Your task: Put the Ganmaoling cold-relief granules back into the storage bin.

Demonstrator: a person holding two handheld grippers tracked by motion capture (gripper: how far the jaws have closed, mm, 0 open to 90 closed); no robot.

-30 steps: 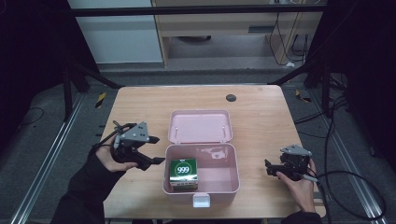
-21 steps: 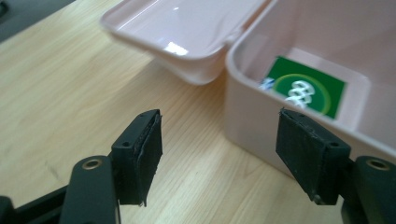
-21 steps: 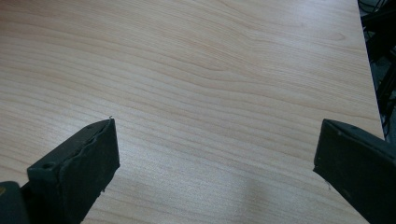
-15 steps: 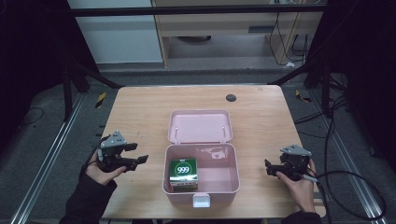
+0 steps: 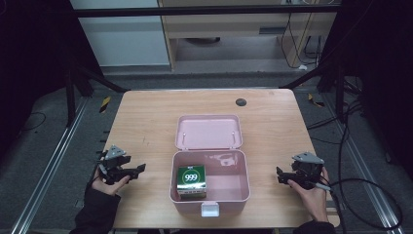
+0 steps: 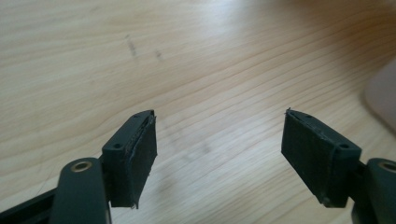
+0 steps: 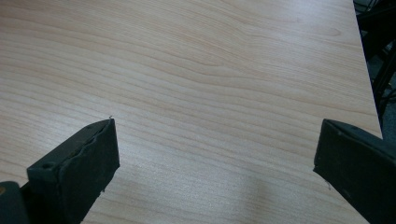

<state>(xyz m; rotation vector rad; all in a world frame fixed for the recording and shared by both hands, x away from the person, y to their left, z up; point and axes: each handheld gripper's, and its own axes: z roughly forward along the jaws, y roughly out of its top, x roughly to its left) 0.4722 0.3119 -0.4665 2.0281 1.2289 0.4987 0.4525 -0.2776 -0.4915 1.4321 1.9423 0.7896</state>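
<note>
1. Left gripper view cuts off a blurred pink shape at its right edge, probably the pink box (image 5: pixel 210 183).
2. That box sits open mid-table, lid (image 5: pixel 209 132) laid back, a green "999" carton (image 5: pixel 191 181) inside at its left.
3. Left gripper (image 5: pixel 138 169) and right gripper (image 5: pixel 280 174) flank it, well apart from it, jaws spread over bare wooden table (image 5: pixel 146 117).

Your counter (image 5: pixel 146 122) is light wood. A small dark round disc (image 5: pixel 240 102) sits on it beyond the pink box (image 5: pixel 229 192), near the far edge. Past the counter, black cables (image 5: pixel 350 117) trail over grey floor (image 5: pixel 44 146).
</note>
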